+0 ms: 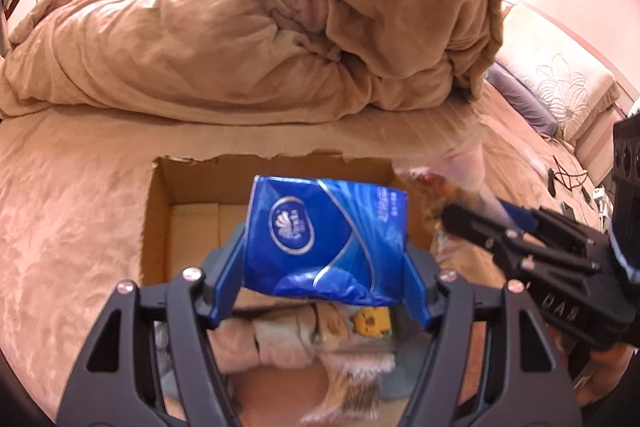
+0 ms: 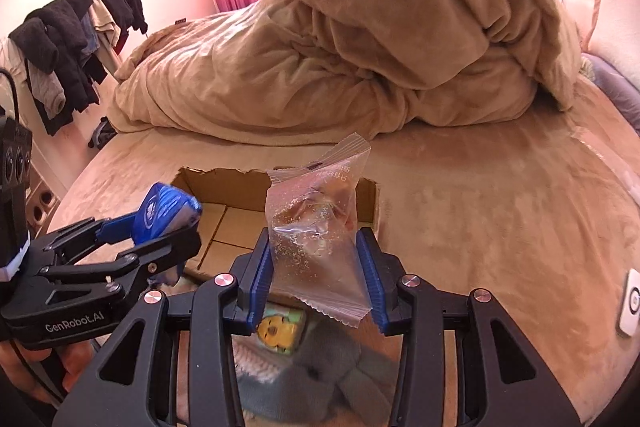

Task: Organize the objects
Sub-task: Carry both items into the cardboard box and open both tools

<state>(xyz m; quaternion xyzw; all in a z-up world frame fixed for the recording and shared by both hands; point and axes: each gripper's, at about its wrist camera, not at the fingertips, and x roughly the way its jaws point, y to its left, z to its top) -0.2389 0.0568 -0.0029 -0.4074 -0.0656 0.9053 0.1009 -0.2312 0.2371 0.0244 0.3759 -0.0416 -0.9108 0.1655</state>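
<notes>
My left gripper (image 1: 324, 259) is shut on a blue tissue pack (image 1: 324, 243) and holds it above an open cardboard box (image 1: 160, 211) that sits on the bed. My right gripper (image 2: 316, 259) is shut on a clear plastic snack bag (image 2: 316, 227) with brownish food inside, also above the box (image 2: 224, 223). In the left wrist view the right gripper (image 1: 452, 219) comes in from the right with the snack bag (image 1: 424, 187). In the right wrist view the left gripper (image 2: 176, 227) comes in from the left with the tissue pack (image 2: 164, 211). The box floor looks bare.
A rumpled tan duvet (image 1: 280, 27) lies piled behind the box. Pillows (image 1: 560, 83) sit at the right. Dark clothes (image 2: 72, 39) hang on a rack at the left. A white remote-like device (image 2: 632, 303) lies on the bed at the right. Cables (image 1: 568, 179) lie by the right edge.
</notes>
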